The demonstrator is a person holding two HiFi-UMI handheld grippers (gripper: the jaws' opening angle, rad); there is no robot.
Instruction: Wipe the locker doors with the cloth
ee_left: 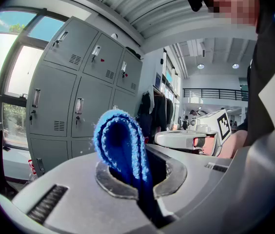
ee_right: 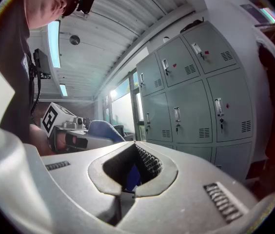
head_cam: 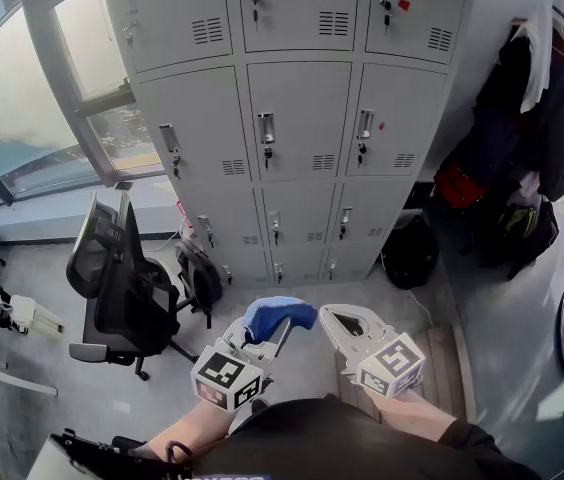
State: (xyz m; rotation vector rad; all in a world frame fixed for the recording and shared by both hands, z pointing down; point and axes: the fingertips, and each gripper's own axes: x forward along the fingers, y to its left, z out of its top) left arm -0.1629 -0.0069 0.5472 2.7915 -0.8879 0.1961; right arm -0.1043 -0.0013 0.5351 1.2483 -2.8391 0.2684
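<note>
A: Where is the cloth, and what are my grippers doing?

B: The bright blue, fuzzy folded cloth (head_cam: 279, 316) is clamped in your left gripper (head_cam: 274, 332), with a loop of it standing up above the jaws. Your right gripper (head_cam: 334, 320) has its jaws drawn together on nothing I can name. A sliver of blue shows in the gap, too small to identify.

A: How are my hands placed?

B: Both are held low in front of your body, close together. The jaws point ahead at the bank of pale grey metal locker doors (head_cam: 297, 118), which stand well apart from you across the floor.

A: How should I go about the wipe?

B: My judgement is that you should step closer first, skirting the black mesh office chair (head_cam: 112, 278) on your left. Press the cloth's loop flat against one door and stroke in overlapping passes, easing around the handles and keys.
</note>
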